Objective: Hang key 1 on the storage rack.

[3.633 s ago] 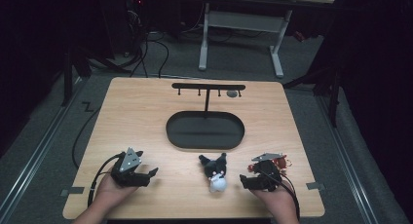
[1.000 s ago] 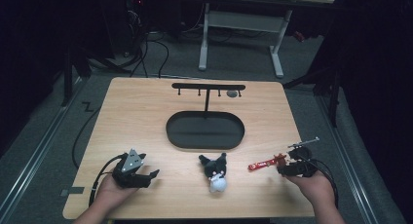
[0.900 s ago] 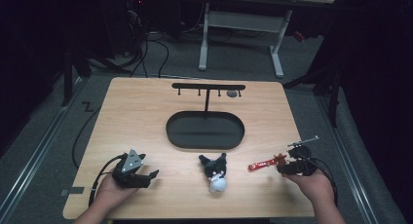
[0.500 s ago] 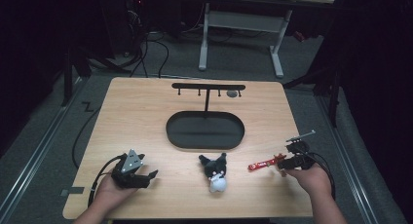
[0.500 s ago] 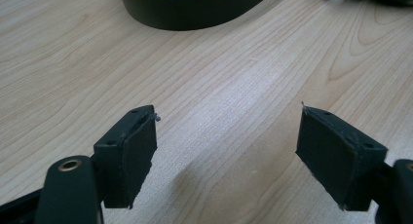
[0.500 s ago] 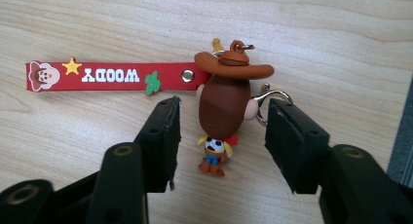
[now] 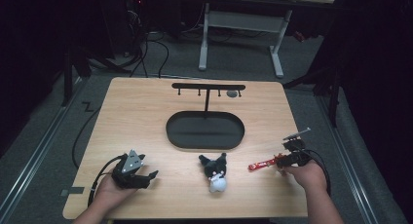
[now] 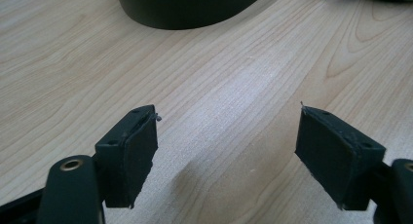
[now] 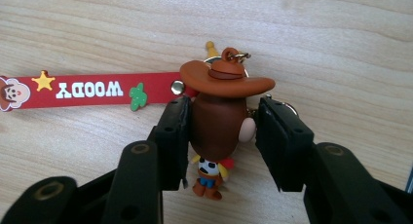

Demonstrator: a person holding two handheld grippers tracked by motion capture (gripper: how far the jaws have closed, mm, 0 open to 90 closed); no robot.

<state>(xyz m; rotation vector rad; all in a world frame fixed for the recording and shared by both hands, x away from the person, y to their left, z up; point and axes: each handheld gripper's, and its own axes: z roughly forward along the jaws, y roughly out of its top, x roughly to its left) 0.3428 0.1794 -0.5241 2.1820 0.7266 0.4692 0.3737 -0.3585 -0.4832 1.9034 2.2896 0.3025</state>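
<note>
A Woody keychain lies on the table: a red strap (image 9: 87,90) and a small figure with a brown hat (image 9: 221,78). My right gripper (image 9: 221,131) points down over the figure, one jaw on each side of its head. The jaws have just been closing on it. One pad is at the head and the other is a hair off the ear. In the high view the right gripper (image 7: 288,158) is near the table's right edge, with the strap (image 7: 260,164) stretched to its left. My left gripper (image 7: 150,179) rests at the front left, open with bare wood between its pads (image 8: 131,151).
A black and white plush toy (image 7: 215,173) lies at the front centre between the hands. Behind it stands a black hook rack (image 7: 208,86) on an oval base (image 7: 204,129); the base's edge (image 8: 190,7) lies ahead of the left gripper.
The right hand has shifted right since the oldest frame, and the red strap now lies stretched out to its left. Over the last second the right jaws narrowed around the figure. The left hand stayed put.
</note>
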